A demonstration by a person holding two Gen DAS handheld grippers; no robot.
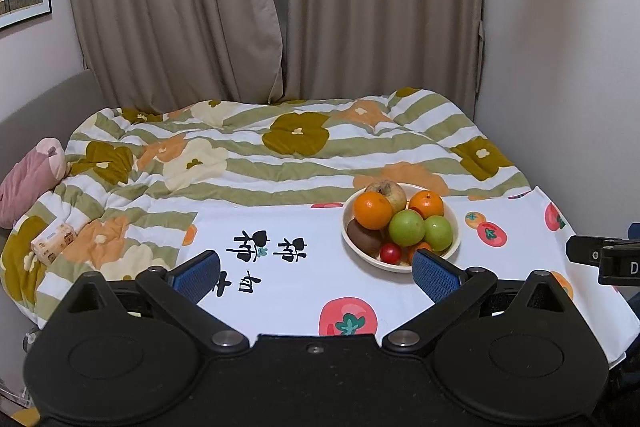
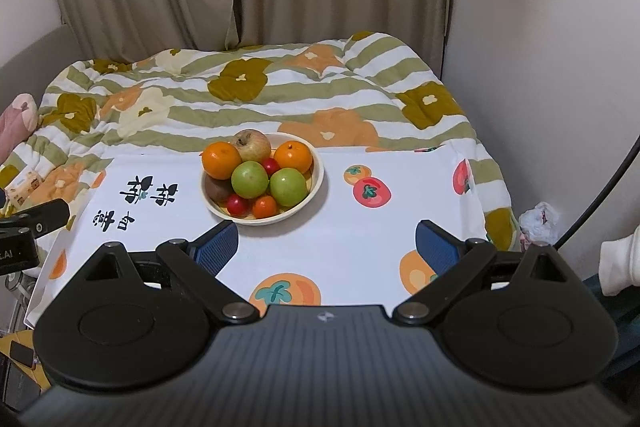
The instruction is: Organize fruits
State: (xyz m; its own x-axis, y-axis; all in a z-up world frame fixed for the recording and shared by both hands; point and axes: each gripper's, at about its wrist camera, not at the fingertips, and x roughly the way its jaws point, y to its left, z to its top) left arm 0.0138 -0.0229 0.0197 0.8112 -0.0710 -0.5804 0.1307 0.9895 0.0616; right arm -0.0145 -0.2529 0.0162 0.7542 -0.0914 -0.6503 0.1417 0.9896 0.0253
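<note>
A cream bowl (image 1: pixel 454 247) (image 2: pixel 316 183) stands on a white table with a fruit-print cloth (image 1: pixel 304 291) (image 2: pixel 360 239). It holds two oranges (image 1: pixel 373 209) (image 2: pixel 221 160), two green apples (image 1: pixel 406 227) (image 2: pixel 249 179), a reddish apple (image 1: pixel 387 191) (image 2: pixel 252 144), a kiwi (image 1: pixel 362 238) (image 2: pixel 218 189) and small red tomatoes (image 1: pixel 390 253) (image 2: pixel 237 205). My left gripper (image 1: pixel 316 273) is open and empty, with its right finger in front of the bowl's near edge. My right gripper (image 2: pixel 326 247) is open and empty, just short of the bowl.
A bed with a flowered green-striped quilt (image 1: pixel 280 147) (image 2: pixel 260 87) lies behind the table. A tissue pack (image 1: pixel 54 241) and pink pillow (image 1: pixel 30 183) lie at its left. Curtains and walls close the back. A crumpled bag (image 2: pixel 538 221) sits right of the table.
</note>
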